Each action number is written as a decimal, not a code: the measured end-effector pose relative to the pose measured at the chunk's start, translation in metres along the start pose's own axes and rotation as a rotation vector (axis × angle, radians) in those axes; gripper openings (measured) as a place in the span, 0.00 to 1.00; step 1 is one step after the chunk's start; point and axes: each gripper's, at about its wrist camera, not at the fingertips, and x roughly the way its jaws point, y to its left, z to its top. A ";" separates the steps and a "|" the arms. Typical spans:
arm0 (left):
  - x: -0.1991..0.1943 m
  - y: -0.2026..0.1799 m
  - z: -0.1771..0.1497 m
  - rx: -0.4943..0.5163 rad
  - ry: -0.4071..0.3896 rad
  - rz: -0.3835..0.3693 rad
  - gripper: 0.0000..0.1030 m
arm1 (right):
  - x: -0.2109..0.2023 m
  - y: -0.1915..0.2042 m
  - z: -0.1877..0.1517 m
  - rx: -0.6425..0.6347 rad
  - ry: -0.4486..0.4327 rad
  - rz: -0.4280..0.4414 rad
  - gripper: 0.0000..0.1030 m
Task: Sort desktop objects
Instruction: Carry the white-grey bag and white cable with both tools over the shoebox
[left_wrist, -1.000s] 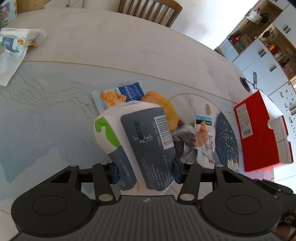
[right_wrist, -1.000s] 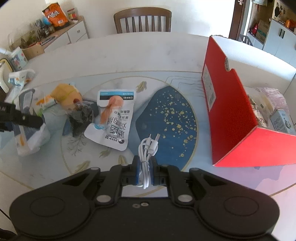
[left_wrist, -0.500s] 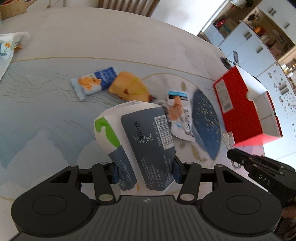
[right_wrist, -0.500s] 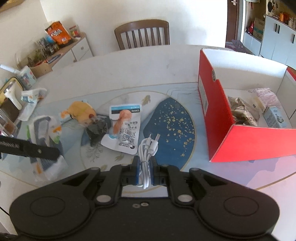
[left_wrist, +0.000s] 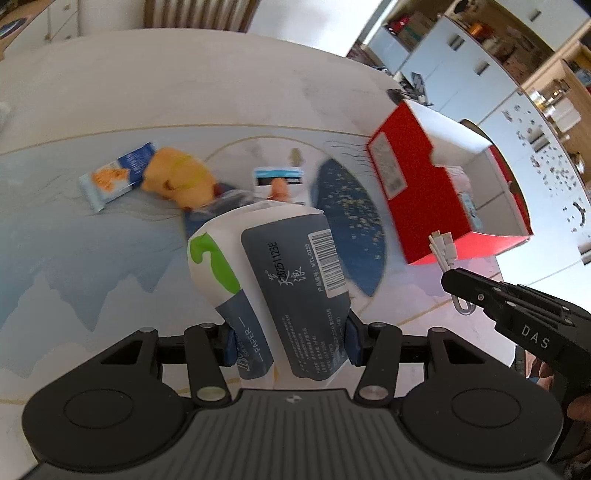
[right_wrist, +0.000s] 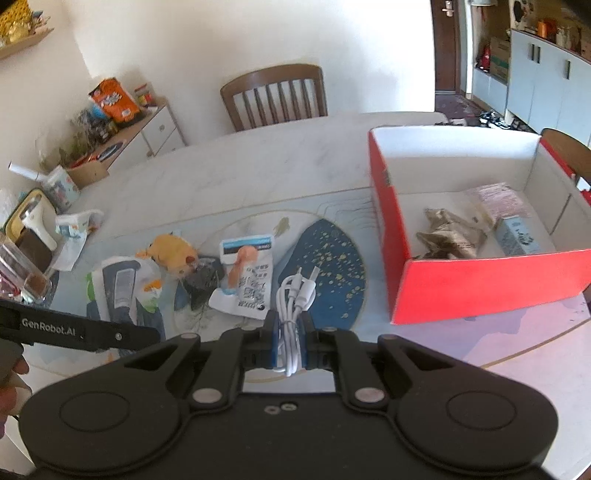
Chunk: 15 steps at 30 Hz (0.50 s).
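Left tool pinching white, grey-blue and green tissue pack, right tool pinching coiled white cable

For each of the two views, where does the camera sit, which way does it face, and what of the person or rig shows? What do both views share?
Left wrist: on the left hand-held gripper, looking down over its tissue pack at the table; the right hand-held gripper shows.
Right wrist: on the right hand-held gripper, clamping a white cable, facing the chair; the left one and fingers show.
Shared: red box, yellow plush, snack pouch.
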 end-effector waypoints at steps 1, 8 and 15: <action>0.000 -0.005 0.001 0.009 0.000 -0.002 0.50 | -0.002 -0.003 0.001 0.007 -0.006 -0.002 0.10; 0.001 -0.035 0.011 0.070 -0.007 -0.025 0.49 | -0.018 -0.026 0.008 0.040 -0.044 -0.017 0.10; 0.002 -0.070 0.024 0.121 -0.023 -0.046 0.50 | -0.032 -0.049 0.017 0.058 -0.082 -0.024 0.10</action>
